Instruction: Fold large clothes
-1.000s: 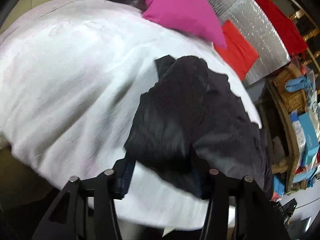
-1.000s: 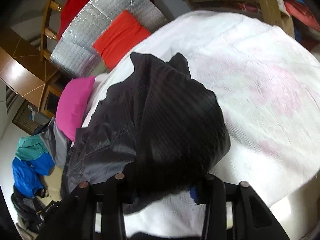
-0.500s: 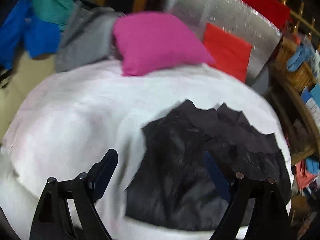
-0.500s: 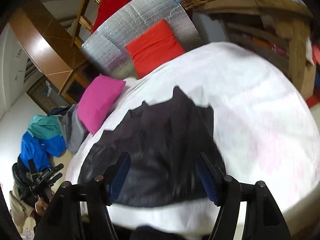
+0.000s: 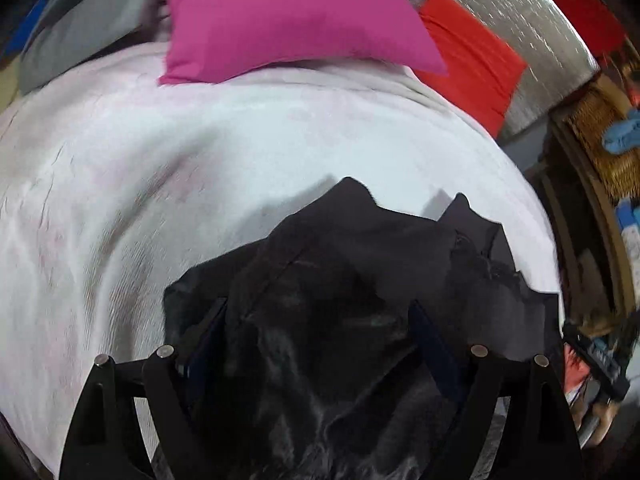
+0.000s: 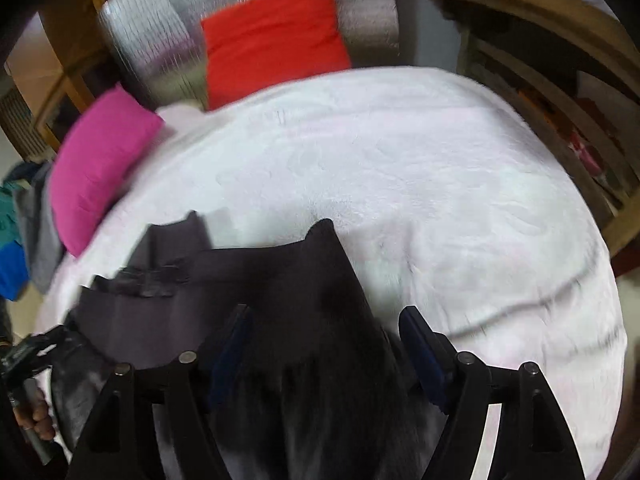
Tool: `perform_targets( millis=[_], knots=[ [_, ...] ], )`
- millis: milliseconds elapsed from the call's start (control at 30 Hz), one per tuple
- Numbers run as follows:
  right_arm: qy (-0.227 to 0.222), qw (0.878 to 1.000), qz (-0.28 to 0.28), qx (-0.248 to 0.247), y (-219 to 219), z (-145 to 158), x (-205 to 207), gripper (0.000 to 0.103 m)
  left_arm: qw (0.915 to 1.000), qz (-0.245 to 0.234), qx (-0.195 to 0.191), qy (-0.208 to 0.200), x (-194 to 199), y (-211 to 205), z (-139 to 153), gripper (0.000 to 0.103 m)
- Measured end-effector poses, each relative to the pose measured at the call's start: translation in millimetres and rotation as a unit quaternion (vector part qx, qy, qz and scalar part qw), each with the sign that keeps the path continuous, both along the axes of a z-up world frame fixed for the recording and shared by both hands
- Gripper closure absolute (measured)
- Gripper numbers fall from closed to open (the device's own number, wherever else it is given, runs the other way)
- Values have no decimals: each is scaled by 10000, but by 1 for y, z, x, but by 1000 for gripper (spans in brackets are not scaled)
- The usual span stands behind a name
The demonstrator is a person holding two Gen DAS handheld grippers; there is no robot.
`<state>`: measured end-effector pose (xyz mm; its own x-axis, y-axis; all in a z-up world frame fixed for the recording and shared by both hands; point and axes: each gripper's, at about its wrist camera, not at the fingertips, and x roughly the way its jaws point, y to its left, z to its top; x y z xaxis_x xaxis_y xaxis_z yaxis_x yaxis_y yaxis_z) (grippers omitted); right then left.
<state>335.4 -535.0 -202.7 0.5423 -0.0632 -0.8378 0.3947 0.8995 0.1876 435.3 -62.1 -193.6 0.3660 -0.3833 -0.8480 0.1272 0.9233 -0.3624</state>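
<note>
A large black garment [image 5: 340, 280] lies crumpled at the near edge of a bed under a white blanket [image 5: 160, 180]. My left gripper [image 5: 316, 344] is open, its blue-padded jaws spread wide over the garment's near part, with the cloth bunched between and below them. In the right wrist view the same garment [image 6: 280, 280] lies at the lower left. My right gripper [image 6: 324, 344] is open too, jaws wide apart over the garment's right side. Whether the pads touch the cloth I cannot tell. The left gripper also shows in the right wrist view [image 6: 24, 356].
A magenta pillow [image 5: 288, 16] and a red cushion [image 5: 468, 56] lie at the bed's far end against a silver foil panel [image 5: 520, 8]. Grey clothing [image 5: 80, 24] lies far left. Wooden shelves [image 6: 560, 80] stand right of the bed.
Both grippers have opened and let go of the black garment, which dropped onto the bed. Both then moved in low over its near edge, so it fills the lower part of each view.
</note>
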Motion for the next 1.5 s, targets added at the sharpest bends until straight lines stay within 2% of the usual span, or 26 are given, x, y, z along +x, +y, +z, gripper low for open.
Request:
perform_targets(
  millis=[67, 100, 167, 267, 367, 400, 467, 567, 667, 733, 767, 800, 833, 867, 900, 967, 1033, 1067, 1100, 1133, 1167, 1200, 1233, 1333, 1400, 1500],
  knots=[
    [100, 9996, 176, -203, 9, -10, 12, 31, 9995, -120, 189, -211, 2, -9, 3, 23],
    [177, 9982, 222, -536, 15, -12, 14, 49, 9989, -154, 330, -294, 4, -14, 4, 28],
    [364, 9923, 198, -1167, 24, -15, 16, 84, 9970, -172, 628, -428, 8, -22, 3, 49],
    [-32, 9932, -61, -1159, 17, -1, 8, 91, 9946, -142, 878, -532, 14, -29, -1, 73],
    [-690, 9899, -423, -1166, 5, 28, -3, 94, 9954, -65, 621, -724, 16, -26, 8, 83],
    [-901, 9874, -595, -1156, 0, 36, -6, 103, 9946, -34, 563, -865, 16, -25, 14, 84],
    [-1215, 9807, -980, -1175, -14, 49, -10, 103, 9936, 73, 507, -1006, 18, -23, 20, 85],
    [-1263, 9807, -1352, -636, -42, 40, -2, 103, 9940, 228, 491, -948, 28, -21, 13, 85],
    [-1146, 9864, -1159, 192, -51, 16, 4, 102, 9956, 25, 757, -554, 38, -30, -7, 83],
    [-943, 9884, -1025, 607, -54, 1, 2, 99, 9956, 34, 793, -503, 40, -31, -8, 74],
    [-839, 9893, -975, 684, -54, -4, 2, 85, 9964, 49, 710, -464, 41, -29, -7, 61],
    [-773, 9898, -939, 738, -56, -8, 3, 60, 9976, 43, 568, -405, 43, -27, -7, 52],
    [-764, 9897, -901, 806, -55, -9, 0, 41, 9986, 41, 404, -325, 44, -24, -7, 32],
    [-888, 9888, -876, 821, -53, -7, -6, 17, 9995, 63, 229, -203, 45, -22, -8, 24],
    [-1054, 9881, -851, 729, -50, -4, -8, 17, 9999, 79, 58, -123, 46, -21, -9, 24],
    [-1005, 9911, -704, 519, -43, 1, -2, 17, 9999, 58, -53, -112, 44, -21, -10, 24],
    [-390, 9971, -486, 430, -35, -11, 19, 17, 9998, 9, 36, -213, 40, -27, -10, 25],
    [79, 9988, -363, 327, -30, -24, 28, 24, 9996, -19, 79, -283, 38, -29, -9, 31],
    [324, 9989, -280, 174, -24, -32, 34, 62, 9993, -29, 119, -353, 36, -30, -8, 39],
    [593, 9979, -108, -228, -13, -38, 39, 79, 9988, -17, 206, -437, 35, -31, -6, 57],
    [573, 9966, -48, -597, -4, -36, 39, 86, 9984, 9, 263, -494, 35, -30, -4, 68],
    [339, 9949, 27, -945, 6, -26, 35, 94, 9980, 68, 254, -571, 35, -28, -1, 73],
    [174, 9938, 7, -1096, 10, -19, 32, 94, 9977, 145, 155, -641, 35, -24, 2, 78],
    [-664, 9864, -470, -1427, 11, 19, 21, 94, 9963, 257, -181, -794, 36, -16, 9, 79],
    [-944, 9820, -770, -1446, 3, 30, 21, 95, 9951, 280, -168, -931, 35, -16, 12, 79],
    [-701, 9835, -1178, -1183, -20, 10, 35, 95, 9964, 307, 177, -772, 43, -23, -1, 79]
  ],
)
